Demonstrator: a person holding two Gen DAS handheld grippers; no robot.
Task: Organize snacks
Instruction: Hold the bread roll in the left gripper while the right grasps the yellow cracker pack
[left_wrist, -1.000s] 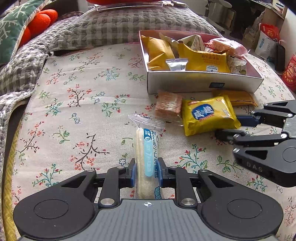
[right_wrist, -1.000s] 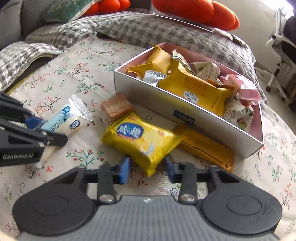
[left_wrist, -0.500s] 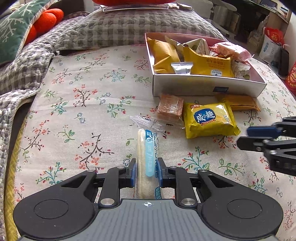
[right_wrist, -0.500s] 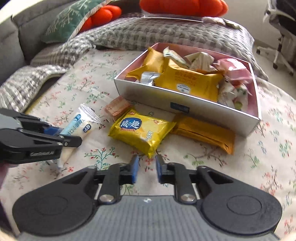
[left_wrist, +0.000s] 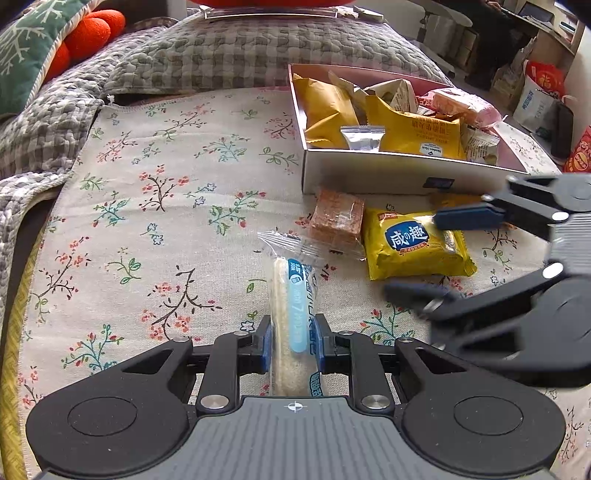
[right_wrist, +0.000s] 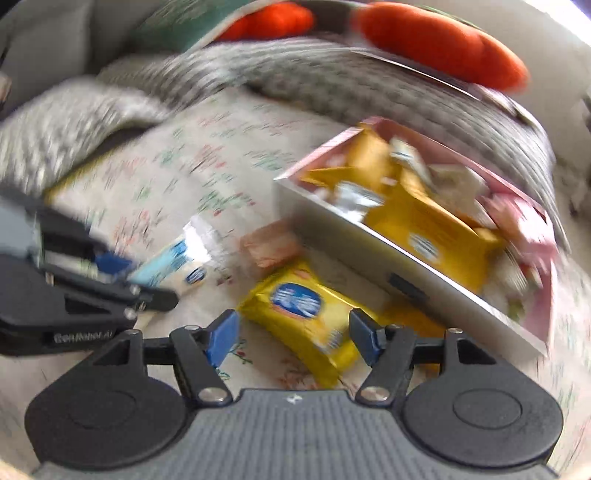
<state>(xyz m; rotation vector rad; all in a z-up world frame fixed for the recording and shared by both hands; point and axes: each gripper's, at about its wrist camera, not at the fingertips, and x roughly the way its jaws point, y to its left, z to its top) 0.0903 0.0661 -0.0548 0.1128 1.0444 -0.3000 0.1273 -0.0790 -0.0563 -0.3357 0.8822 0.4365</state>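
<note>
My left gripper (left_wrist: 293, 343) is shut on a long white and blue wafer stick pack (left_wrist: 291, 306) that lies on the floral cloth (left_wrist: 155, 206). My right gripper (right_wrist: 293, 334) is opening, its blue pads either side of the yellow cracker pack (right_wrist: 299, 317) without pressing it; this view is blurred by motion. In the left wrist view the right gripper (left_wrist: 424, 254) straddles that yellow pack (left_wrist: 410, 247). A brown wafer pack (left_wrist: 336, 218) lies beside it. The open white box (left_wrist: 369, 177) behind them holds several snack packs. An orange pack (right_wrist: 413, 317) lies between the yellow pack and the box.
A grey checked quilt (left_wrist: 221, 55) and orange and green cushions (left_wrist: 88, 33) lie behind the cloth. Bags and furniture (left_wrist: 535, 92) stand at the far right. The left half of the floral cloth carries no objects.
My right gripper came back over the yellow cracker pack and its jaws spread from nearly shut to wide. The left gripper kept still, holding the wafer stick pack.
</note>
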